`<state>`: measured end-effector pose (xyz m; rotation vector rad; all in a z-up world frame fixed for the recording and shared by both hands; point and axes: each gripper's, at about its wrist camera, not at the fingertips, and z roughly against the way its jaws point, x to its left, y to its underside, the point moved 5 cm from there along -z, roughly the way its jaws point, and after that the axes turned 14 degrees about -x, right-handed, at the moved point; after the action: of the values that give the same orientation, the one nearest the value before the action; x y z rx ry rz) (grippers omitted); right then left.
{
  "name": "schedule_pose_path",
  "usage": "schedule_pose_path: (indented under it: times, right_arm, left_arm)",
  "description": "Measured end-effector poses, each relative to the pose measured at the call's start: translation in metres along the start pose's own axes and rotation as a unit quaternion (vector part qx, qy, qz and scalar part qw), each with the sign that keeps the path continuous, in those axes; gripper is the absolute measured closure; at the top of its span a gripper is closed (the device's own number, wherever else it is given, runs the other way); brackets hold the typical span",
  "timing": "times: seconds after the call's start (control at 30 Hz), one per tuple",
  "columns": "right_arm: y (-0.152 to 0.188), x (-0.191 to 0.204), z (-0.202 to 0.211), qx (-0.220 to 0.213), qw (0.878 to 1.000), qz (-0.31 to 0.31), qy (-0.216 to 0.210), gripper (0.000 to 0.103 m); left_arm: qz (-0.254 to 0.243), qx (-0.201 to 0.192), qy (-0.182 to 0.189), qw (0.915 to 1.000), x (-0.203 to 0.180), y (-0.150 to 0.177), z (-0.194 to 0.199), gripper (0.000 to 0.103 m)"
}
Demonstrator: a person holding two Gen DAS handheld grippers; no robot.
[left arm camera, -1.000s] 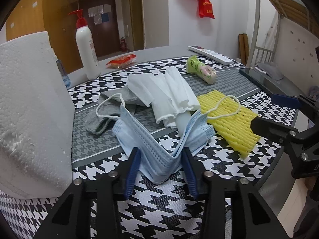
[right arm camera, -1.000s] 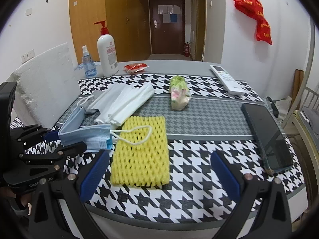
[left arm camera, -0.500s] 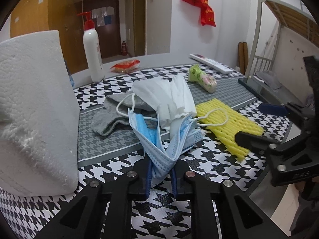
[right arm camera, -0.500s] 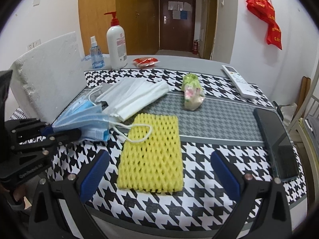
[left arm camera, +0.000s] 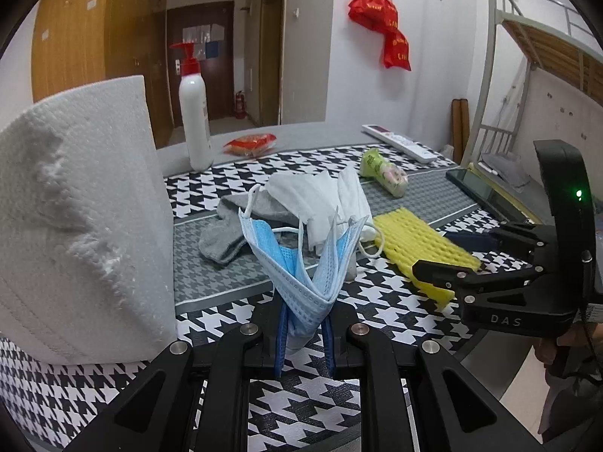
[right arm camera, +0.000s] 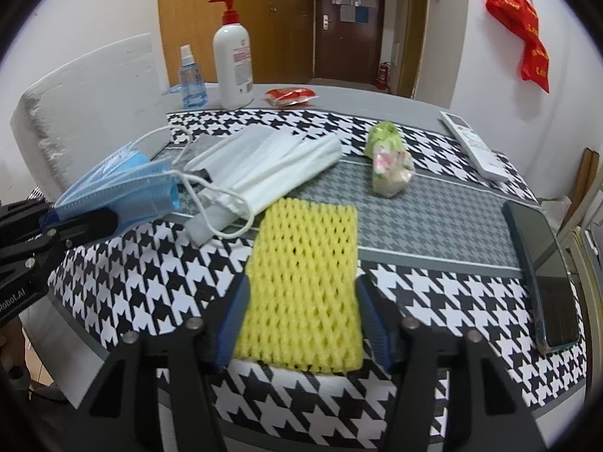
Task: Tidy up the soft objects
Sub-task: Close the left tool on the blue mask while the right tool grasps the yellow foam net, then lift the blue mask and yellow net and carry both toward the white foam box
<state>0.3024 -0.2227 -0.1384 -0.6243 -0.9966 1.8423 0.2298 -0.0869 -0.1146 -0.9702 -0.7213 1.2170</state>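
Note:
My left gripper (left arm camera: 305,324) is shut on a bundle of blue face masks (left arm camera: 301,263) and holds it lifted off the houndstooth cloth, its ear loops trailing. Seen from the right wrist view, the same blue masks (right arm camera: 124,184) stick out of the left gripper (right arm camera: 75,222) at the left edge. A yellow foam net (right arm camera: 305,263) lies flat at the table's near edge. My right gripper (right arm camera: 301,286) straddles it with jaws closing, the blue pads at its two long edges, the net not squeezed. White masks (right arm camera: 264,162) and a grey sock (left arm camera: 226,237) lie behind.
A big white foam block (left arm camera: 75,218) stands at the left. At the back are a pump bottle (right arm camera: 231,64), a spray bottle (right arm camera: 190,83) and a red packet (right arm camera: 290,96). A green packet (right arm camera: 388,162), a remote (right arm camera: 475,147) and a phone (right arm camera: 542,271) lie to the right.
The left gripper shut on the blue masks and lifted them off the cloth. The right gripper came down over the yellow net and its jaws narrowed from wide open.

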Motion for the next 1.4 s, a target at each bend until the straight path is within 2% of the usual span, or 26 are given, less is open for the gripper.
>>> schedule_pose_path:
  times: [0.13, 0.2, 0.4, 0.63, 0.77, 0.9, 1.07, 1.4]
  right_arm:
    - [0.001, 0.005, 0.002, -0.002, 1.000, 0.011, -0.004, 0.061]
    - [0.001, 0.006, 0.002, -0.003, 1.000, 0.010, -0.011, 0.072]
    - [-0.002, 0.005, 0.008, -0.010, 1.000, 0.003, -0.018, 0.083]
    - [-0.015, -0.004, 0.026, -0.038, 0.999, -0.008, -0.006, 0.083]
    - [-0.015, -0.003, 0.032, -0.045, 0.999, -0.013, -0.012, 0.090]
    - [-0.023, -0.011, 0.042, -0.063, 0.998, -0.026, -0.004, 0.091]
    - [-0.036, -0.022, 0.061, -0.088, 0.995, -0.034, 0.013, 0.091]
    - [-0.057, -0.023, 0.083, -0.130, 0.991, -0.028, 0.019, 0.091]
  left_arm:
    - [0.002, -0.005, 0.002, 1.0000, 0.000, -0.001, 0.004, 0.086]
    - [0.002, -0.007, 0.002, 1.0000, 0.001, -0.001, 0.006, 0.086]
    - [0.003, -0.014, 0.000, 0.9999, 0.002, -0.004, 0.013, 0.086]
    - [-0.002, -0.027, 0.005, 0.9996, -0.005, -0.013, 0.025, 0.086]
    - [-0.006, -0.034, 0.004, 0.9994, -0.007, -0.018, 0.030, 0.086]
    - [-0.008, -0.043, 0.001, 0.9990, -0.008, -0.026, 0.034, 0.086]
    - [-0.016, -0.064, 0.001, 0.9978, -0.011, -0.039, 0.042, 0.086]
    - [-0.028, -0.099, -0.002, 0.9947, -0.017, -0.065, 0.053, 0.086]
